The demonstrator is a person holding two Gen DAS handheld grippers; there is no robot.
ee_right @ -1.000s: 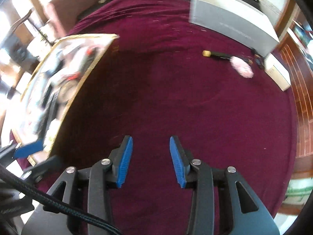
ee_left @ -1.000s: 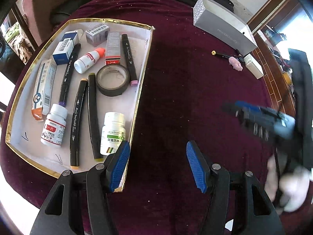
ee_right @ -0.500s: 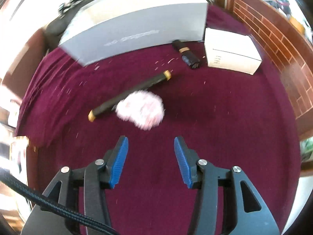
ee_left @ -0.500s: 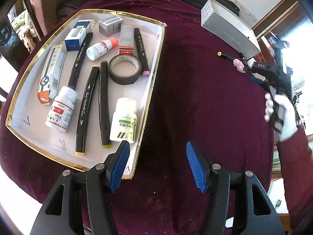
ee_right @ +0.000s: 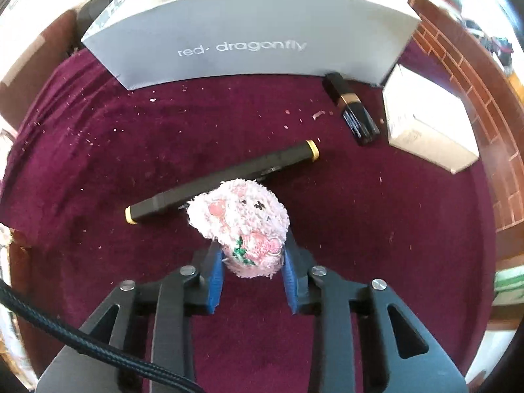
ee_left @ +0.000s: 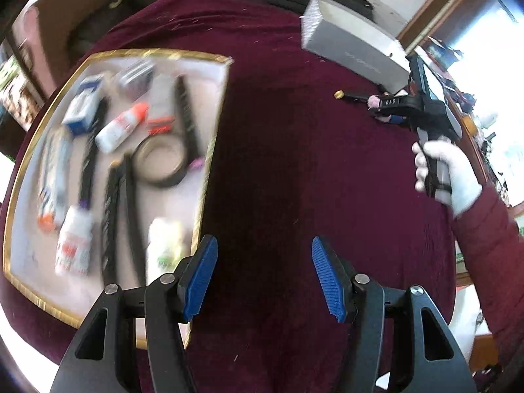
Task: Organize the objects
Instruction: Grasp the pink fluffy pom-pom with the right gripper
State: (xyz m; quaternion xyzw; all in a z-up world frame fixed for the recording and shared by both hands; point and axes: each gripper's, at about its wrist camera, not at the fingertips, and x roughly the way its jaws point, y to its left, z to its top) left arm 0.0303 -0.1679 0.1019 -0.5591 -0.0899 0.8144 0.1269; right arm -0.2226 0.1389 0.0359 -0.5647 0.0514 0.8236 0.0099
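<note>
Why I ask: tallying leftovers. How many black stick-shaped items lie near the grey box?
2: a long gold-ended marker behind the pink plush between the right gripper's closing jaws; a shorter gold-banded tube between grey box and white box. The plush may hide more.

Both wrist views steeply downward, sharing grey box [ee_left: 353,49], right closer

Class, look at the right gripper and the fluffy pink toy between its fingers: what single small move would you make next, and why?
Probably finish the squeeze, then lift straight up. The right gripper has its jaws closing around the pink toy, which leans against the black marker; a straight lift should avoid dragging the marker.
</note>
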